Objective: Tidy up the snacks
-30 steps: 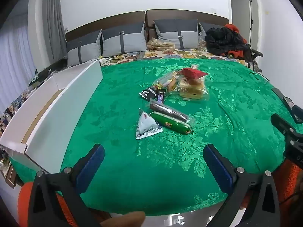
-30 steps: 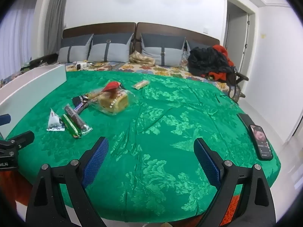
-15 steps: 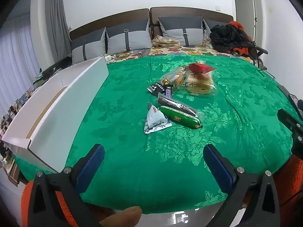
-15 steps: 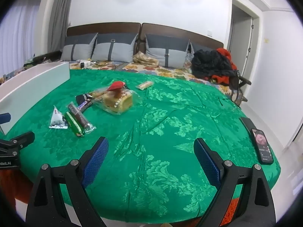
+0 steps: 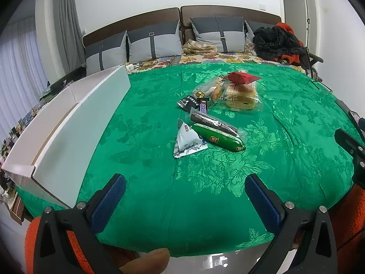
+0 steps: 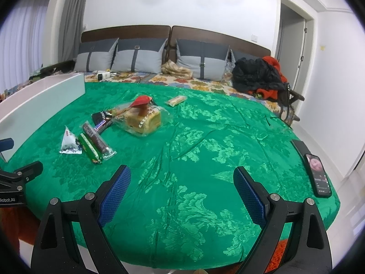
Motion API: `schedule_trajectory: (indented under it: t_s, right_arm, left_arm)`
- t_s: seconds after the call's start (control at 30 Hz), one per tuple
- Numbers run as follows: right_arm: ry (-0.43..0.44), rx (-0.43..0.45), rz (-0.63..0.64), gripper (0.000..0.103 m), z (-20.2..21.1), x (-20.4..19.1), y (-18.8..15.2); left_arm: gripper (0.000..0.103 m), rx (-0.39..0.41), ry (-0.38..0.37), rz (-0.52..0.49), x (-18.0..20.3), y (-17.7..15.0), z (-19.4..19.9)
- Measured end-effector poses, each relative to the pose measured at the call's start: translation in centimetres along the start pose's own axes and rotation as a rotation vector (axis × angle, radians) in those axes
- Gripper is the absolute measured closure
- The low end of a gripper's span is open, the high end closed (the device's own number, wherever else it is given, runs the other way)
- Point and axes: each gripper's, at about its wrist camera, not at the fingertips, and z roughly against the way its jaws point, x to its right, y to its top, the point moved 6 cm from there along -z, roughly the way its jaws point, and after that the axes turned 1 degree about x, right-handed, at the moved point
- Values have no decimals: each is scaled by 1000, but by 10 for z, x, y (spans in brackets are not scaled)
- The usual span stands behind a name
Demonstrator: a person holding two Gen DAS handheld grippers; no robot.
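Note:
Several snacks lie in a cluster on the green cloth (image 5: 159,194): a white triangular packet (image 5: 188,141), a green sausage stick (image 5: 216,137), a dark bar in clear wrap (image 5: 213,123), a black packet (image 5: 190,102), and a bagged bread loaf (image 5: 239,94) with a red packet (image 5: 243,77) on top. A long white open box (image 5: 68,127) stands at the left. My left gripper (image 5: 184,196) is open and empty, short of the snacks. My right gripper (image 6: 182,187) is open and empty, right of the snacks (image 6: 91,145). A small wrapped snack (image 6: 176,100) lies farther back.
A phone (image 6: 318,174) and a dark flat device (image 6: 301,147) lie at the cloth's right edge. Grey pillows (image 6: 139,54) and a heap of black and red clothes (image 6: 260,77) are at the back. The left gripper shows at the right view's left edge (image 6: 20,178).
Both views have shifted a little closer to the bed and slightly higher. The snacks and the box have not moved. Both grippers stay open.

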Motion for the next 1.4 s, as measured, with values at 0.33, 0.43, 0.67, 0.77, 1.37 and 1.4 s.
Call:
schedule_trajectory:
  t_s: [0.33, 0.43, 0.67, 0.77, 1.37, 1.4]
  right_arm:
    - [5, -7, 3, 10, -2, -3, -2]
    - [7, -10, 4, 10, -3, -3, -2]
    - [13, -17, 4, 10, -4, -4, -3]
    - [15, -22, 2, 10, -6, -4, -3]
    - [30, -37, 9, 10, -11, -8, -6]
    - [31, -39, 9, 10, -12, -8, -6]
  left_arm:
    - [0, -9, -2, 2, -1, -3, -3]
    - [0, -14, -2, 4, -1, -3, -4]
    - [0, -23, 0, 5, -1, -4, -7]
    - [0, -26, 1, 5, -2, -4, -8]
    - [0, -45, 6, 8, -5, -8, -16]
    - [0, -47, 6, 8, -5, -8, -16]
